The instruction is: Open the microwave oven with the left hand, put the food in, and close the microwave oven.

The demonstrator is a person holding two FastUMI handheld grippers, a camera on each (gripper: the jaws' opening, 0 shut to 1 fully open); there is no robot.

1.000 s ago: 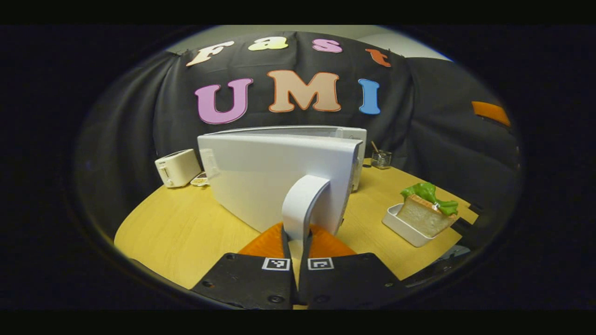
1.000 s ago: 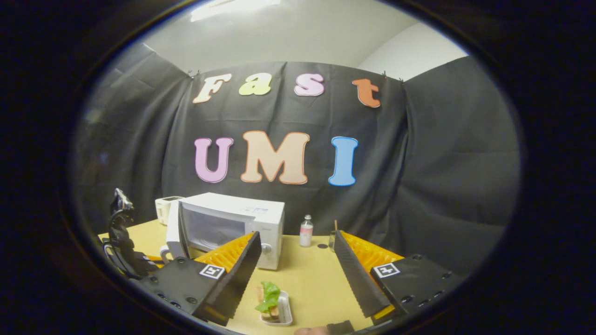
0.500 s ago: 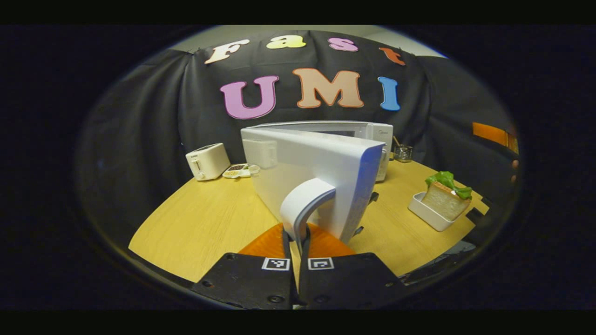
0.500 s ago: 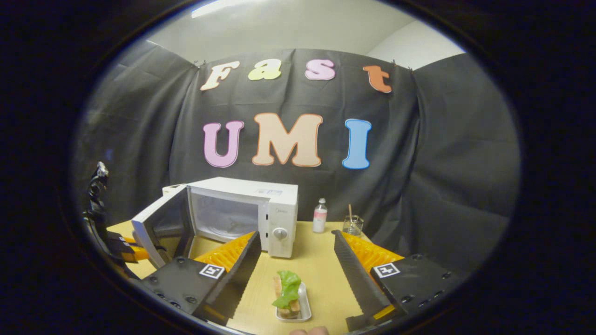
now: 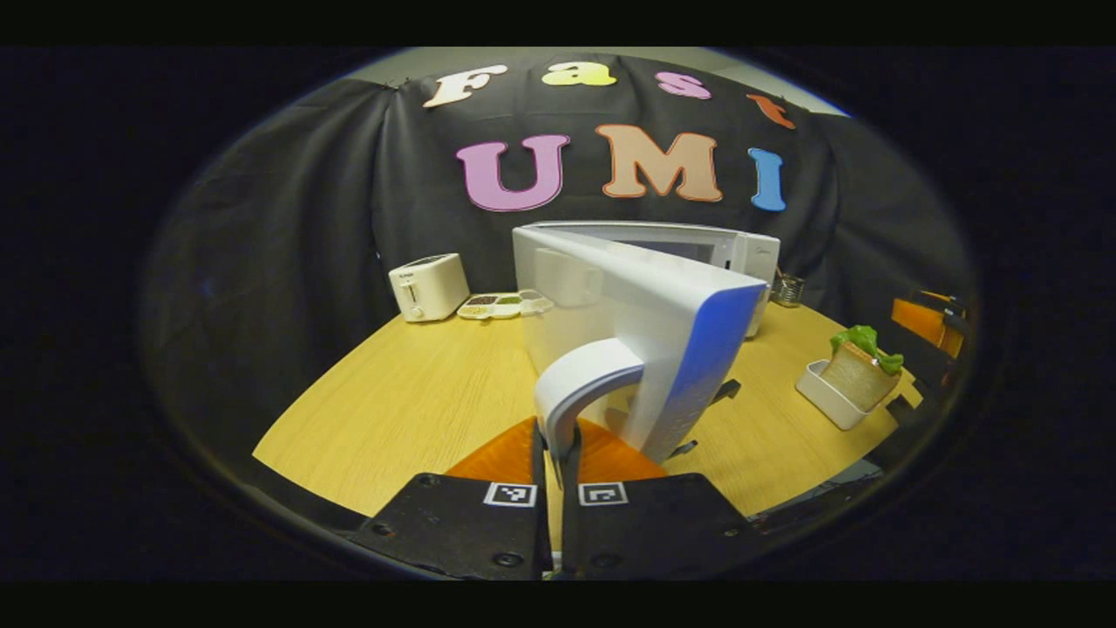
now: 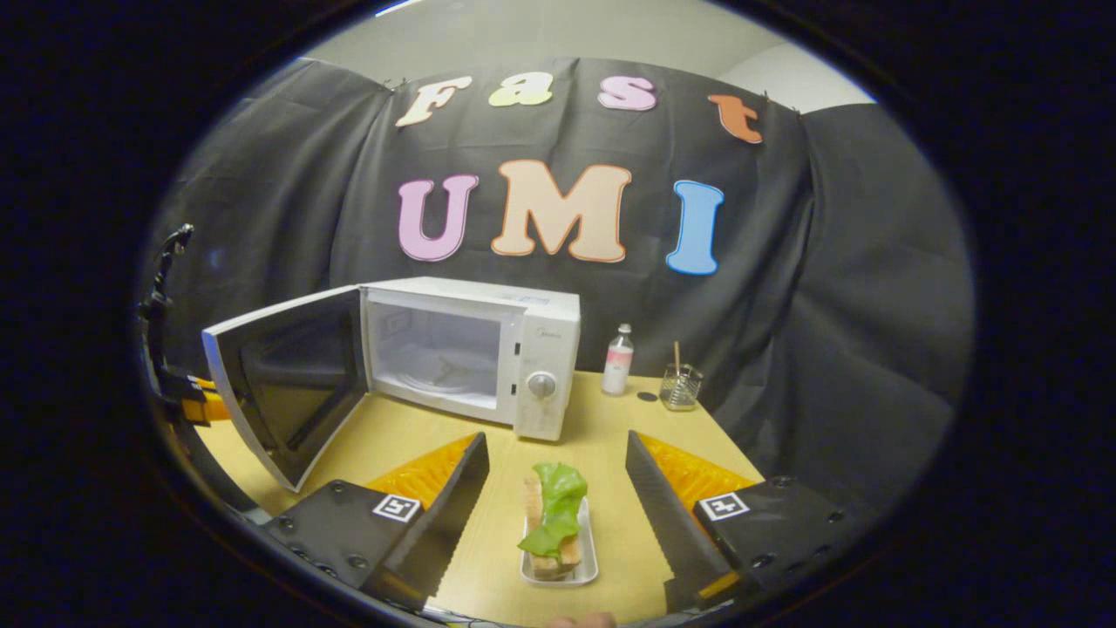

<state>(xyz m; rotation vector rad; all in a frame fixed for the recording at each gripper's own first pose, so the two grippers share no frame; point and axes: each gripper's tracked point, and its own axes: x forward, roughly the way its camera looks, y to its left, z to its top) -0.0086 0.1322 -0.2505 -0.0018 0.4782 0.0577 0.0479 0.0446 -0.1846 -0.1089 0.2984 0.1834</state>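
Note:
A white microwave oven [image 6: 545, 336] stands at the back of the table with its door [image 6: 288, 384] swung wide to the left, so the cavity [image 6: 436, 349] shows. In the left gripper view my left gripper [image 5: 552, 453] is shut on the door's curved white handle [image 5: 580, 384], and the door's outer face [image 5: 645, 314] rises just ahead. A sandwich with green lettuce [image 6: 554, 515] lies in a small white tray [image 6: 586, 567] between the spread fingers of my open right gripper [image 6: 558, 510], without touching them. That sandwich [image 5: 859, 366] also sits at the right of the left gripper view.
A white toaster [image 5: 427, 286] and a divided snack dish [image 5: 497, 305] stand at the back left of the wooden table [image 5: 410, 392]. A small bottle [image 6: 617, 359] and a glass with a stick [image 6: 680, 388] stand right of the microwave.
My left gripper has pulled the door from slightly ajar to wide open. The right gripper has dropped and moved forward, so the sandwich tray now lies between its fingers.

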